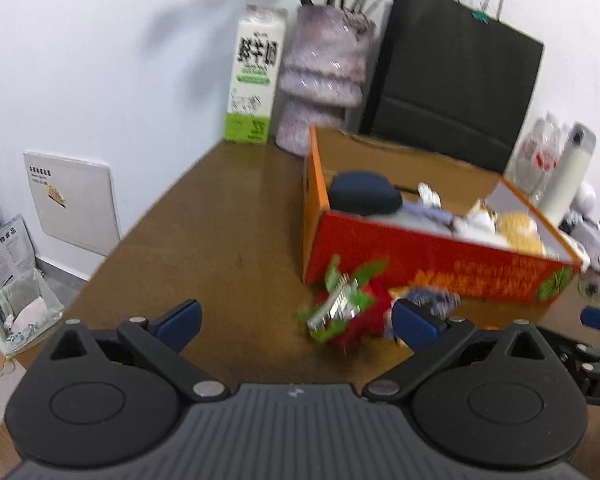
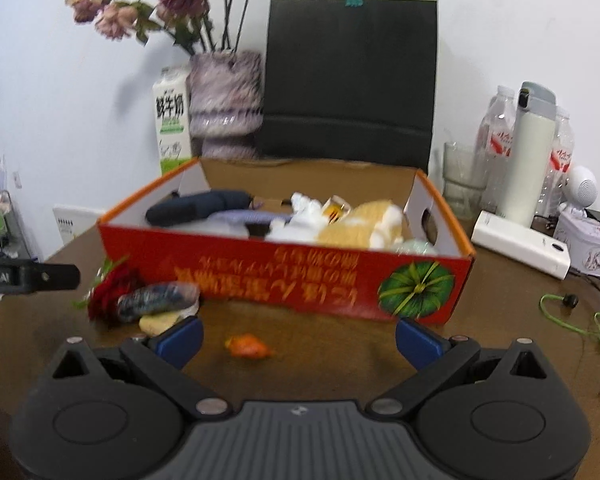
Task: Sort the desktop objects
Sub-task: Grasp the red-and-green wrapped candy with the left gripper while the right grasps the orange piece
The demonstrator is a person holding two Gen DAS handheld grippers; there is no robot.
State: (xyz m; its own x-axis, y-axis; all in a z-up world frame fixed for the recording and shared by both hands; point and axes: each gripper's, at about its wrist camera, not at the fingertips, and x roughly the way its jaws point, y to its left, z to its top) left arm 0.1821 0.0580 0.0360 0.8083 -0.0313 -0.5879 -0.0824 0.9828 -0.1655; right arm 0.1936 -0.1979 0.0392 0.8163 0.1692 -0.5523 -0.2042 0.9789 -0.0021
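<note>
Clearly both tools are empty and spread wide: the left gripper (image 1: 296, 322) and the right gripper (image 2: 298, 338) each hover over the brown table (image 1: 204, 248). The small orange piece (image 2: 247, 346) lies on the table just ahead of the right gripper, between its fingers. Left of that tool sit the red rose (image 2: 109, 294), a blurred bluish packet (image 2: 156, 300) and a pale piece (image 2: 161, 322), close together. Beyond stands the red box (image 2: 300, 276), already holding items. Best to lower squarely over one piece, close gently, then lift over the box's near wall.
</note>
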